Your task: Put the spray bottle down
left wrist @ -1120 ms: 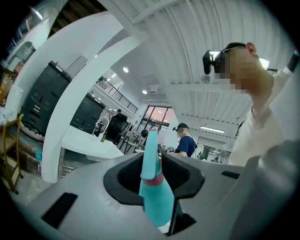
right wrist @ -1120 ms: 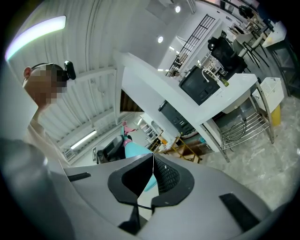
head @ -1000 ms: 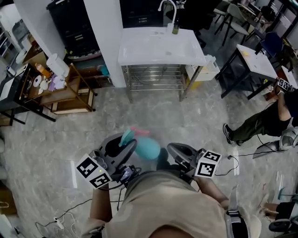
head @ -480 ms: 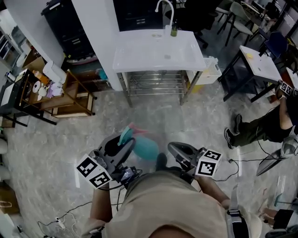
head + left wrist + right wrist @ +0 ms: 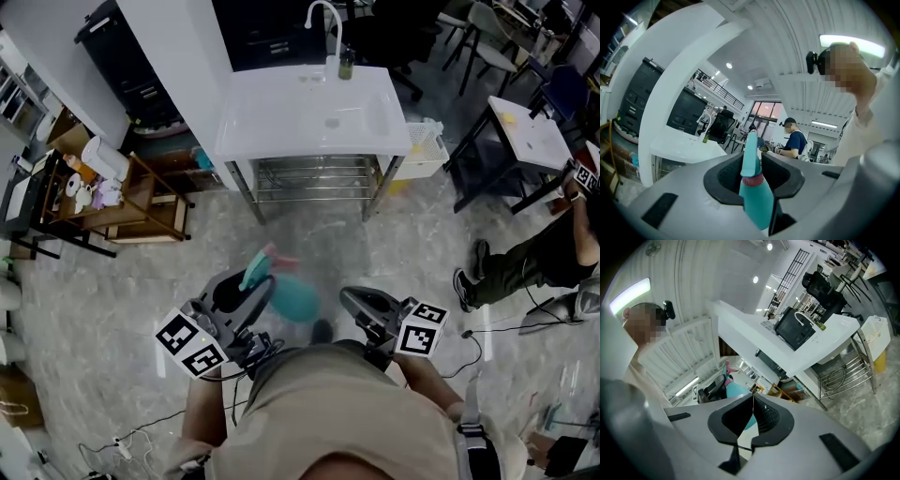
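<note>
A teal spray bottle [image 5: 296, 298] with a pink collar and teal trigger head hangs over the floor in front of me, and my left gripper [image 5: 261, 287] is shut on it. In the left gripper view the bottle [image 5: 755, 202] stands upright between the jaws, its nozzle pointing up. My right gripper [image 5: 352, 302] is level beside it, shut, with nothing held; its tips meet in the right gripper view [image 5: 753, 417]. There the bottle [image 5: 735, 391] shows to the left. Ahead stands a white sink table [image 5: 281, 120].
A faucet [image 5: 322, 17] and a small dark bottle [image 5: 346, 63] stand at the sink table's back edge. A wooden shelf cart [image 5: 131, 199] is at the left, a white basket [image 5: 424, 146] right of the table. A seated person [image 5: 539, 258] and floor cables [image 5: 487, 323] lie to the right.
The sink table and shelf cart have drawn nearer as I move forward. Both grippers keep their places in the head view, the left still holding the bottle.
</note>
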A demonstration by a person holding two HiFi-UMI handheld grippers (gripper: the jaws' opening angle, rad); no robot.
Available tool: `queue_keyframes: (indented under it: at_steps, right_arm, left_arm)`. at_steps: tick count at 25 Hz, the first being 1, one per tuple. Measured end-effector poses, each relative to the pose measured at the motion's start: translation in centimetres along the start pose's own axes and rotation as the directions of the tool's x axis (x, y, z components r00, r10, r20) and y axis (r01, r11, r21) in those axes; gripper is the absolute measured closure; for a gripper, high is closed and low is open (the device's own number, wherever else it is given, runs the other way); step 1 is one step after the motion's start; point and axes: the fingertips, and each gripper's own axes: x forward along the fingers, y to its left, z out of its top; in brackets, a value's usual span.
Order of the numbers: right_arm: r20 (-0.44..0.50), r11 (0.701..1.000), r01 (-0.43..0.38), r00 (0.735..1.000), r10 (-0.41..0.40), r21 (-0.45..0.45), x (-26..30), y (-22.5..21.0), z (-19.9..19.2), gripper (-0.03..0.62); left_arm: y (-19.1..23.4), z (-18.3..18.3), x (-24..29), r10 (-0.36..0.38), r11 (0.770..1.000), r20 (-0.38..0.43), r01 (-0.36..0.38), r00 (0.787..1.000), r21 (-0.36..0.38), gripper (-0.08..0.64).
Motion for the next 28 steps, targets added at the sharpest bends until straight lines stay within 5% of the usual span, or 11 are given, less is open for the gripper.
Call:
queue_keyframes:
  at_steps: [7, 18, 28]
  right_arm:
    - [-0.02, 0.997, -0.042, 0.999, 0.041, -0.064, -0.2, -0.7, 1.6, 0.571]
    - [-0.03, 0.992, -0.12, 0.992, 0.119, -0.034, 0.2, -1.4, 2.2, 0.571]
    - [0.019, 0.998, -0.059, 0.998, 0.059, -0.007, 0.5, -3.3, 3.5, 0.571]
  left_arm:
    - [0.4, 0.5, 2.6, 0.009, 1.0, 0.005, -0.009, 1.0, 0.002, 0.445]
    - [1.3, 0.8, 3.5, 0.053, 0.999, 0.013, -0.053, 0.999, 0.014, 0.468]
    - [3.2, 1.2, 5.5, 0.021, 1.0, -0.004, -0.021, 1.0, 0.023, 0.469]
